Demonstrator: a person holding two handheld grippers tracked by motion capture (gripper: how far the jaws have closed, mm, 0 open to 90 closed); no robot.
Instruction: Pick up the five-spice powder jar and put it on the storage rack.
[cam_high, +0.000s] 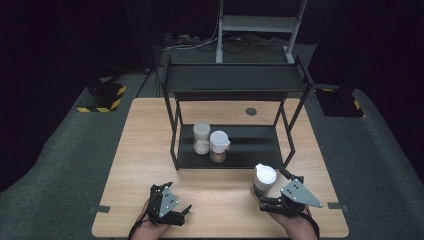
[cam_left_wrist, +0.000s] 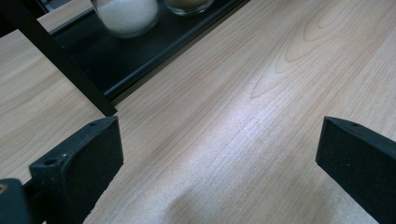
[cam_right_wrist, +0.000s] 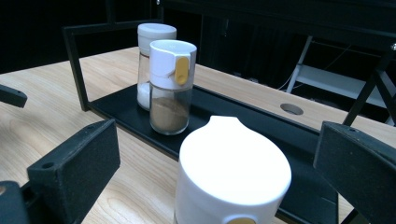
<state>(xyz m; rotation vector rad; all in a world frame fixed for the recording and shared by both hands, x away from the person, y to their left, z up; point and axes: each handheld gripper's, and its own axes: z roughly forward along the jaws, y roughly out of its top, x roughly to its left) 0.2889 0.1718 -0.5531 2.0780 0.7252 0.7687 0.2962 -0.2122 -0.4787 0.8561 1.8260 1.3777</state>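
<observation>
The right claw (cam_high: 272, 199) rests low on the table (cam_high: 150, 150), level, jaws spread wide, with the white-lidded jar (cam_right_wrist: 229, 182) standing between them, untouched. The left claw (cam_high: 182, 212) lies low too, jaws wide and empty, angled toward the rack (cam_high: 230, 150).

- The table (cam_high: 150, 150) carries a two-tier shelf rack (cam_high: 235, 80) at its middle, towards the far edge.
- On the rack's lower shelf (cam_high: 255, 145), at its left part, stand two jars: the salt jar (cam_high: 201, 138) to the left and slightly behind, the spice jar (cam_high: 219, 146) just beside it on the right.
- A third jar (cam_high: 263, 181) stands on the table in front of the rack's right front leg.
- The right gripper (cam_high: 272, 202) sits at the near right, just before that jar; in its own view the jar stands between the jaws.
- The left gripper (cam_high: 182, 214) rests at the near left, well apart from the jars, with bare table between its jaws.
- A cable hole (cam_high: 251, 111) lies in the table behind the lower shelf.
</observation>
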